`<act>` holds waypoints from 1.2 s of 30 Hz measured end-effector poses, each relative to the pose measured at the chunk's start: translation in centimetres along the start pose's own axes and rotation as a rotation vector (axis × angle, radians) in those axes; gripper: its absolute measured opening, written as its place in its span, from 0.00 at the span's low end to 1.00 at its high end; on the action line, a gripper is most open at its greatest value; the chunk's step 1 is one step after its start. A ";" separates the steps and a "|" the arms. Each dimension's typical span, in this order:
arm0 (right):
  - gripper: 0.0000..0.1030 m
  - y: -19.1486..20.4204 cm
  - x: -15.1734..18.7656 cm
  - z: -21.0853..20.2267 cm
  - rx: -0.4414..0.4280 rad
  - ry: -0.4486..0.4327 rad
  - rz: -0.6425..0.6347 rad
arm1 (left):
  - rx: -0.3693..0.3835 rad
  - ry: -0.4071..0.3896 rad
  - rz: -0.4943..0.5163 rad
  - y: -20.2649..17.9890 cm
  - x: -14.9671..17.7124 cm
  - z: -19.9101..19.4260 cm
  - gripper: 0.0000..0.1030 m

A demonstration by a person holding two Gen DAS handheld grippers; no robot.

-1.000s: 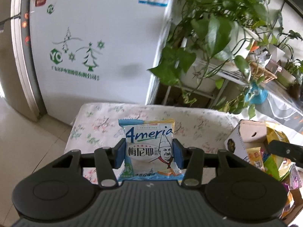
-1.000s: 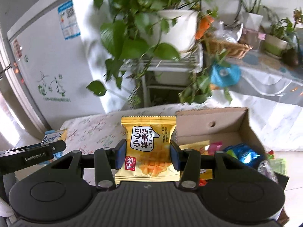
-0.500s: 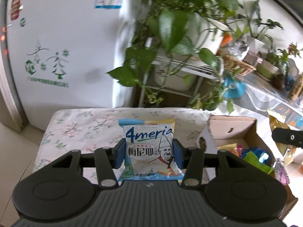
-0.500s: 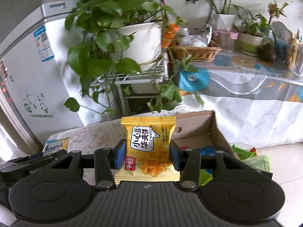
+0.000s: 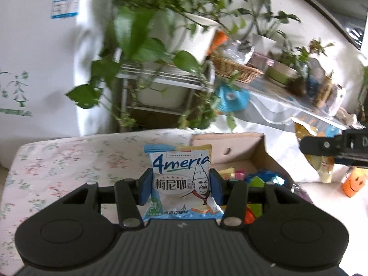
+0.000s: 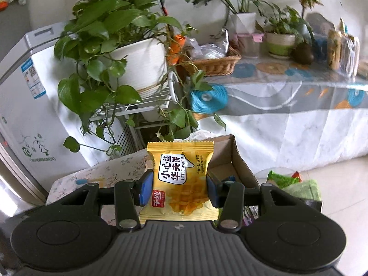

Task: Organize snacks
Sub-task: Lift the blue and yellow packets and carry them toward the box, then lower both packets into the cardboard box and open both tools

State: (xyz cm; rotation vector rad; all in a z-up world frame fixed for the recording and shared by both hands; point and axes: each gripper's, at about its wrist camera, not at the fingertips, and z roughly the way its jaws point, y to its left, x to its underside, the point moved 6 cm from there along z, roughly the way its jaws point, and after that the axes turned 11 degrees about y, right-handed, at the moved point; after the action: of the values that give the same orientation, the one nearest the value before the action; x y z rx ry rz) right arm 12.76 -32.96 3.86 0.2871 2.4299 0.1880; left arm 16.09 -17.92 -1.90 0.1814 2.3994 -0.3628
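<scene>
2 grippers, each clamped on 1 upright packet: left gripper (image 5: 181,189), blue-white packet (image 5: 181,179); right gripper (image 6: 179,189), yellow waffle packet (image 6: 181,181). Cardboard box (image 5: 260,151) ahead-right of left, nearer.

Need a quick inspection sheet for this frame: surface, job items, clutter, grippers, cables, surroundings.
Surface: low table with floral cloth, mostly bare.
Job's things: blue-and-white Ameria snack packet and yellow Little Waffle snack packet, both held upright; open brown cardboard box at the table's right end, with colourful wrapped snacks inside.
Clutter: green packets on the floor beside the box.
Grippers: left gripper shut on the Ameria packet; right gripper shut on the waffle packet.
Cables: nothing seen.
Surroundings: white freezer, potted trailing plant on a white wire rack, long cloth-covered table with a wicker basket and small pots.
</scene>
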 end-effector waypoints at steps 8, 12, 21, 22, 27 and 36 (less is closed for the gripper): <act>0.53 -1.8 0.3 0.2 0.040 0.024 0.073 | 0.083 0.025 0.022 -2.9 0.0 1.8 0.48; 0.53 -2.5 0.3 0.2 0.054 0.025 0.085 | 0.122 0.037 0.034 -4.4 0.1 3.0 0.48; 0.53 -4.0 0.5 0.8 0.089 0.048 0.135 | 0.149 0.076 0.075 -6.6 0.4 5.1 0.48; 0.53 -4.2 0.6 1.0 0.094 0.053 0.144 | 0.142 0.080 0.078 -6.6 0.5 5.3 0.48; 0.57 -4.7 0.8 1.8 0.121 0.076 0.164 | 0.102 0.087 0.090 -6.5 0.4 5.4 0.74; 0.79 -4.4 0.5 1.3 0.091 0.064 0.185 | 0.019 0.130 0.121 -6.2 0.2 4.0 0.93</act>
State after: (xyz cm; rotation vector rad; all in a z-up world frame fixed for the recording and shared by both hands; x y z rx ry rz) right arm 12.55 -36.97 1.67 0.5550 2.4788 0.1703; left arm 17.01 -25.02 -3.58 0.3678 2.4989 -0.3265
